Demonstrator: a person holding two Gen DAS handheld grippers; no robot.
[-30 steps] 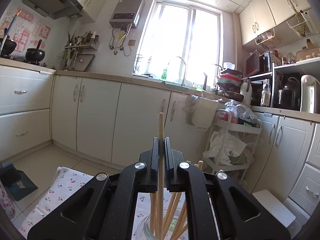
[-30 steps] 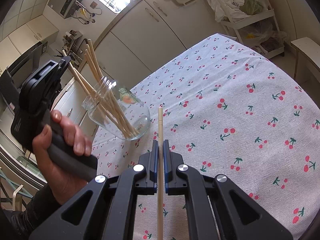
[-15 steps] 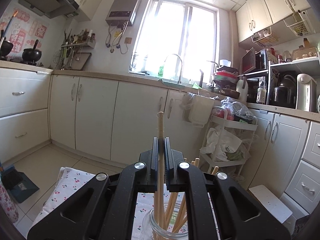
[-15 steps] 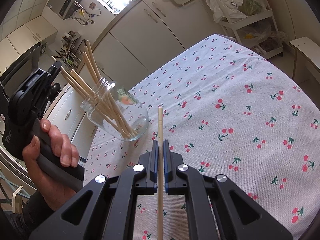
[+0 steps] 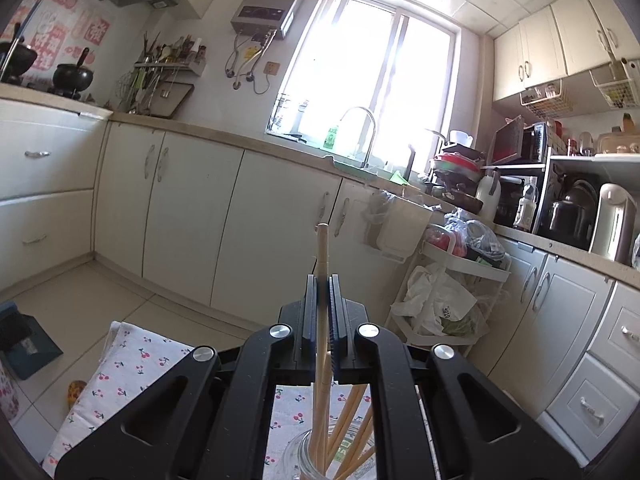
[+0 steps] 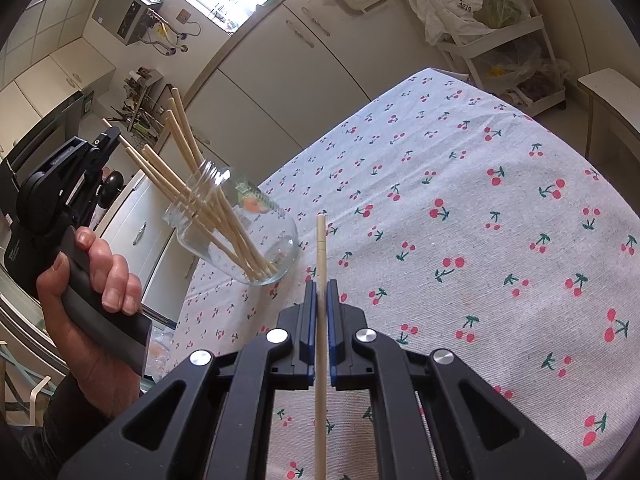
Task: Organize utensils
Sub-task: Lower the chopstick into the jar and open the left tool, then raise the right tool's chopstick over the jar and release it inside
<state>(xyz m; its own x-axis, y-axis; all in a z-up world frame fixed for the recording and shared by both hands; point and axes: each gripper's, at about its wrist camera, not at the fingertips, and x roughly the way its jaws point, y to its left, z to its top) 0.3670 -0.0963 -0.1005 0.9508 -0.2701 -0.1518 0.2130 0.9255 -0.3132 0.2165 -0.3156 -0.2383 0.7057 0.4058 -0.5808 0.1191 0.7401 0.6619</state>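
In the left wrist view my left gripper [image 5: 322, 280] is shut on a pale wooden chopstick [image 5: 322, 240] that stands upright. Its lower end runs down into a glass jar [image 5: 308, 460] with several more chopsticks, right under the jaws. The right wrist view shows that jar [image 6: 244, 240] at the left edge of the cherry-print tablecloth [image 6: 460, 208], and the left gripper [image 6: 114, 134] above and left of its mouth, held by a hand [image 6: 96, 280]. My right gripper [image 6: 320, 286] is shut on another chopstick [image 6: 320, 248], above the cloth to the right of the jar.
White kitchen cabinets [image 5: 192, 216] and a counter with a sink tap [image 5: 360, 120] stand beyond the table. A white trolley [image 5: 452, 292] with bags stands at the right. On the floor at the left lies a dark dustpan [image 5: 24, 344].
The left gripper has lifted and drawn back to the left of the jar, rolling a little, with its chopstick still held. The jar's mouth has come into its view. The right gripper has stayed put.
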